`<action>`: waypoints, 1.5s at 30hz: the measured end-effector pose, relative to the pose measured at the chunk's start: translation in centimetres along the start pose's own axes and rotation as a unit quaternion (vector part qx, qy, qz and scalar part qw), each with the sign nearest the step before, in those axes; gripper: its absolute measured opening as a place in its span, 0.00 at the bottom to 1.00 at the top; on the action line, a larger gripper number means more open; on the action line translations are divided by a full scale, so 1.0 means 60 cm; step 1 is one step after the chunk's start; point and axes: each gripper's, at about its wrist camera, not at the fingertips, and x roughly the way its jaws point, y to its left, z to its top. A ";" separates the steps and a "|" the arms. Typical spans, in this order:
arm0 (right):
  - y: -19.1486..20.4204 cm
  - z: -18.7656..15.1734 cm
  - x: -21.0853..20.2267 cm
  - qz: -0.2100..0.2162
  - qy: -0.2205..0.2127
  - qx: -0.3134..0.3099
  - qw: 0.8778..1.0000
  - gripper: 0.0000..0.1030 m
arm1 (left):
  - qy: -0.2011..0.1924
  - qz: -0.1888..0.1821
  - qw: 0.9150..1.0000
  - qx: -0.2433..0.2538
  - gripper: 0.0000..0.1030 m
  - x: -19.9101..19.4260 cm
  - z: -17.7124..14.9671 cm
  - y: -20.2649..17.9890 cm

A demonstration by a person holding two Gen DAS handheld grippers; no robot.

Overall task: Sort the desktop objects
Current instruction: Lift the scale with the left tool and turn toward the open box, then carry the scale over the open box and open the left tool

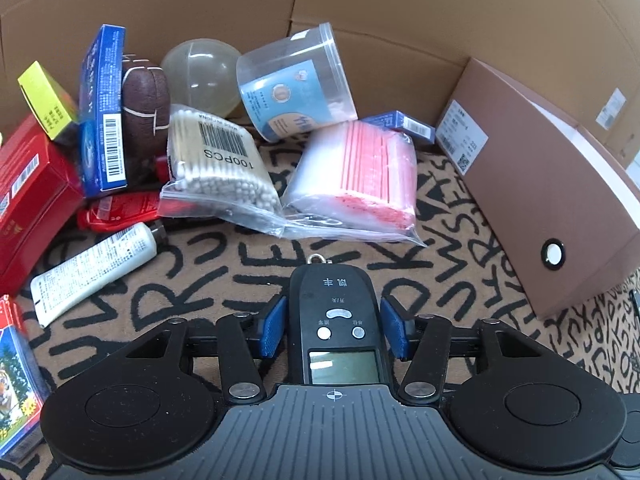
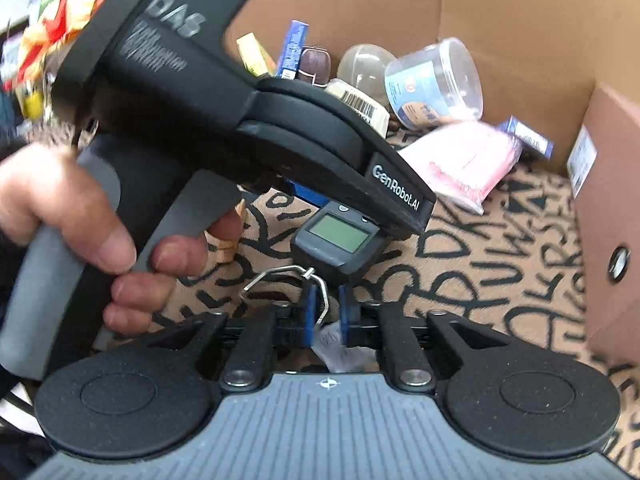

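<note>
A black digital hand scale (image 1: pixel 338 320) with a grey screen lies between the blue pads of my left gripper (image 1: pixel 334 330); the jaws stand close on both its sides, holding it above the lettered mat. In the right wrist view the same scale (image 2: pixel 340 240) hangs under the left gripper's body (image 2: pixel 248 120). Its wire hook (image 2: pixel 316 292) runs between the blue pads of my right gripper (image 2: pixel 328 314), which are nearly closed around the hook, with a scrap of white plastic below.
Inside a cardboard box (image 1: pixel 400 8) on a lettered mat (image 1: pixel 460 264) lie a cotton swab bag (image 1: pixel 220 160), a pink zip-bag pack (image 1: pixel 360 176), a clear tub (image 1: pixel 296 84), a white tube (image 1: pixel 92 272), red and blue boxes at left, and a brown box (image 1: pixel 540 200) at right.
</note>
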 end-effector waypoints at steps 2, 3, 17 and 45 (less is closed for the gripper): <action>-0.010 0.000 -0.003 0.008 0.000 0.030 1.000 0.07 | 0.001 0.000 1.000 0.004 0.52 -0.002 -0.001 -0.001; -0.014 -0.002 -0.006 0.014 -0.001 0.043 0.999 0.06 | 0.002 -0.002 1.000 0.004 0.52 -0.004 -0.001 -0.001; -0.015 0.011 -0.090 0.018 -0.069 0.054 0.996 0.06 | -0.057 -0.035 0.998 0.001 0.51 -0.087 0.023 -0.036; -0.206 0.077 -0.293 -0.148 -0.227 0.040 0.962 0.06 | -0.160 -0.148 0.968 0.128 0.51 -0.106 0.212 -0.352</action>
